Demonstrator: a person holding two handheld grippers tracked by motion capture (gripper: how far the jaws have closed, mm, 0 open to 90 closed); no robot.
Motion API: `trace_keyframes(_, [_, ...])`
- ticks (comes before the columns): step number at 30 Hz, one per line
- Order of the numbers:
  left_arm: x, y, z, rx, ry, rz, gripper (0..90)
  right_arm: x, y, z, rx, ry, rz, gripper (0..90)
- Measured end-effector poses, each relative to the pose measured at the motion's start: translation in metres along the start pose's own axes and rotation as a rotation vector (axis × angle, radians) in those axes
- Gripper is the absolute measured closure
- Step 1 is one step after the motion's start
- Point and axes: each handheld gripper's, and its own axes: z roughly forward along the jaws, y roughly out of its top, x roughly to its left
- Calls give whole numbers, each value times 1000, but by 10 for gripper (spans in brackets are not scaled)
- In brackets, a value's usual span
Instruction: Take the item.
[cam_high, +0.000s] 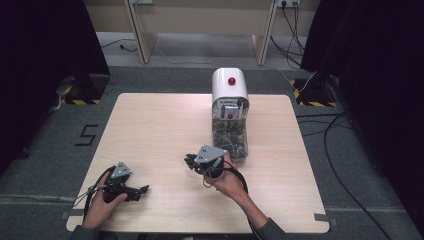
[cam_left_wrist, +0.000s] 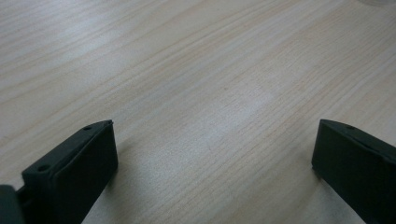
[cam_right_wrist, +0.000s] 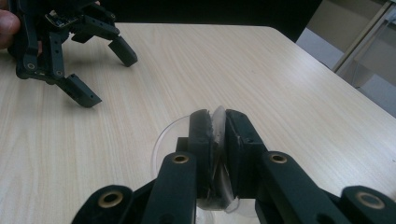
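A clear plastic cup (cam_right_wrist: 163, 140) is pinched by its rim in the right gripper (cam_right_wrist: 217, 122), its fingers closed on the wall, near the desk's (cam_high: 160, 125) middle just beside the dispenser (cam_high: 229, 95). The left gripper (cam_high: 142, 189), fingers wide apart and empty, rests near the front-left corner. Best keep the squeeze light (thin plastic probably buckles) and the cup level.

One wooden table (cam_high: 160, 130), one white dispenser (cam_high: 229, 87) with two red buttons, two grippers: left gripper (cam_high: 141, 190), right gripper (cam_high: 189, 161), one clear cup (cam_right_wrist: 161, 140).
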Motion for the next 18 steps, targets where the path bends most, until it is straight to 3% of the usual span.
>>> trace_keyframes(18, [0, 0, 0, 0, 0, 0, 0, -3, 3, -6, -28, -9, 16, 739])
